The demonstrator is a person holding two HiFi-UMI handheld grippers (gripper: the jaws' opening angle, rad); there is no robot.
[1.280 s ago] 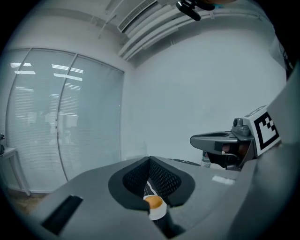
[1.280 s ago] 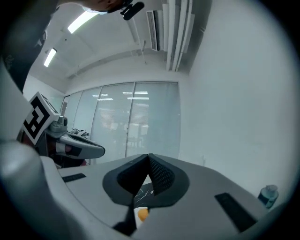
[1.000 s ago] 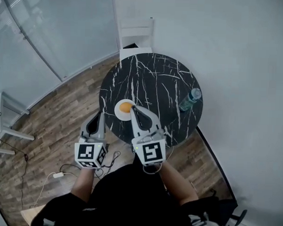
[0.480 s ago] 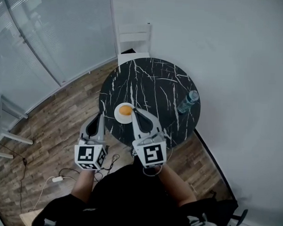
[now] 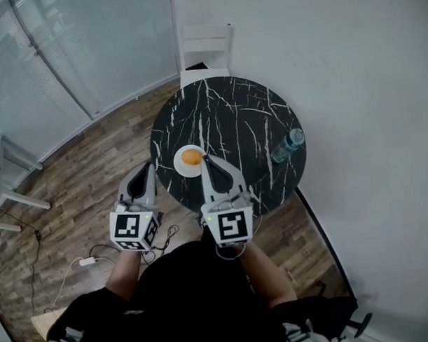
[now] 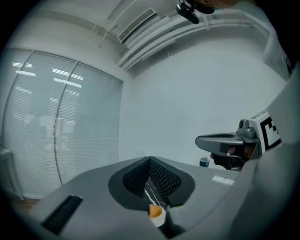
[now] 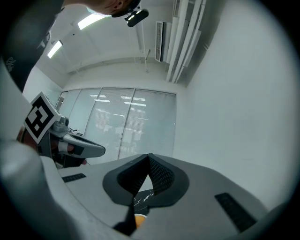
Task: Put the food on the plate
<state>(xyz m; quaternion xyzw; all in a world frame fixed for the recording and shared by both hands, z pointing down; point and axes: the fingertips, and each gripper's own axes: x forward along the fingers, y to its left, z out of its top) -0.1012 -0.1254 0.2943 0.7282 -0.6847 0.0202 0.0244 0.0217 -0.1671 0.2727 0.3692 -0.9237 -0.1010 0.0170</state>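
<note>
Round black white-veined marble table (image 5: 237,118), grey left gripper (image 5: 148,170) beyond its near edge, jaws together, empty, grey right gripper (image 5: 207,159) likewise closed on nothing, tips beside small white plate (image 5: 180,168), round orange food (image 5: 191,157) resting on it

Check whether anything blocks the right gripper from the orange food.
Nothing visible does. The right gripper, shut and empty, points at the orange food on the white plate; the bottle stands far to the side.

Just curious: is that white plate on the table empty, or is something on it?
Not empty. The head view shows a round orange food item sitting on the white plate, on the dark marble table.
</note>
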